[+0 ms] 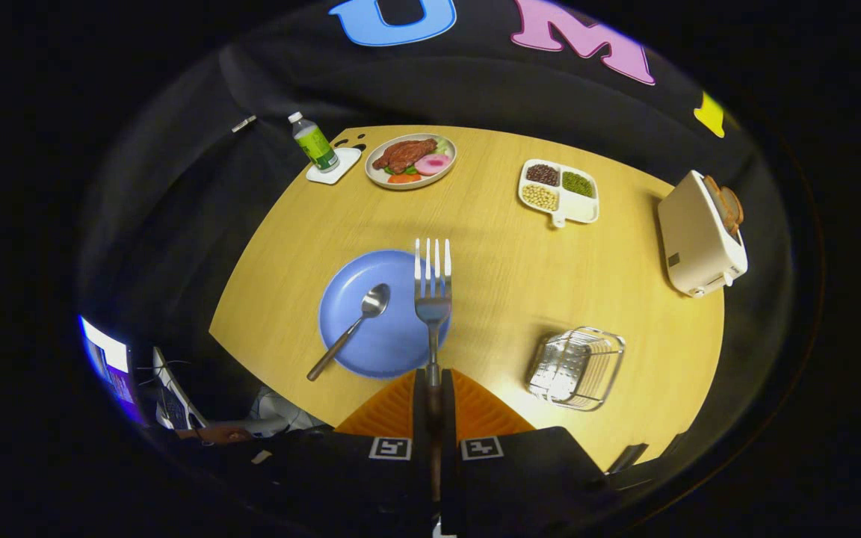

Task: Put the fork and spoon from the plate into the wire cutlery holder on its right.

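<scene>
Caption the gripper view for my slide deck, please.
Gripper shut on the fork, lifted above the blue plate where the spoon lies; wire holder waits right.

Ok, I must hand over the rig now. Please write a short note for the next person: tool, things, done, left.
Tool: shut on the fork, held by its handle, tines pointing ahead, lifted above the table.
Spoon: on the blue plate, its handle over the near rim.
Wire cutlery holder: right of the plate, nothing in it.
Done: fork picked up.
Left: put the fork in the holder, then the spoon.
</scene>
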`<state>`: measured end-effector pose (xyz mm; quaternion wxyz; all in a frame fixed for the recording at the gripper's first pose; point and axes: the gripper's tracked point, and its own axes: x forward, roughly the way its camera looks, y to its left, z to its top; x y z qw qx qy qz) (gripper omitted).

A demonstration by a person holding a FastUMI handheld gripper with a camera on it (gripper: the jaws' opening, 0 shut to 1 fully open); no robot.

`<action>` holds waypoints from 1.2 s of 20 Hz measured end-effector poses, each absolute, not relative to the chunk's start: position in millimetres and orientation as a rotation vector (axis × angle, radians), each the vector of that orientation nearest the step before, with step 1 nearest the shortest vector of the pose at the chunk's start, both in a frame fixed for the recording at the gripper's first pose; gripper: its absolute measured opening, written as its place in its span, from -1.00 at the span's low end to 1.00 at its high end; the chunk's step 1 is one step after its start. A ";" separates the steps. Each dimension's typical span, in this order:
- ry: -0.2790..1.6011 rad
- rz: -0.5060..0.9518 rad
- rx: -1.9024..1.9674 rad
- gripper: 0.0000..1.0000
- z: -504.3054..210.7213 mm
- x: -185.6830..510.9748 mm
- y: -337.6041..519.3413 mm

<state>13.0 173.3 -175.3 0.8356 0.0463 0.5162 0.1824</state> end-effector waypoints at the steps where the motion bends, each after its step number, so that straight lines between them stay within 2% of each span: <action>1: 1.110 0.378 0.062 -0.81 -172.7 12.2 153.7; 4: 1.202 0.378 -0.018 -0.81 -174.4 0.4 109.4; 10: 1.502 0.392 -0.127 -0.81 -207.9 -27.6 53.7; 17: 1.813 0.385 -0.243 -0.81 -245.3 -34.7 33.5; 24: 1.898 0.343 -0.296 -0.80 -268.9 -18.8 35.7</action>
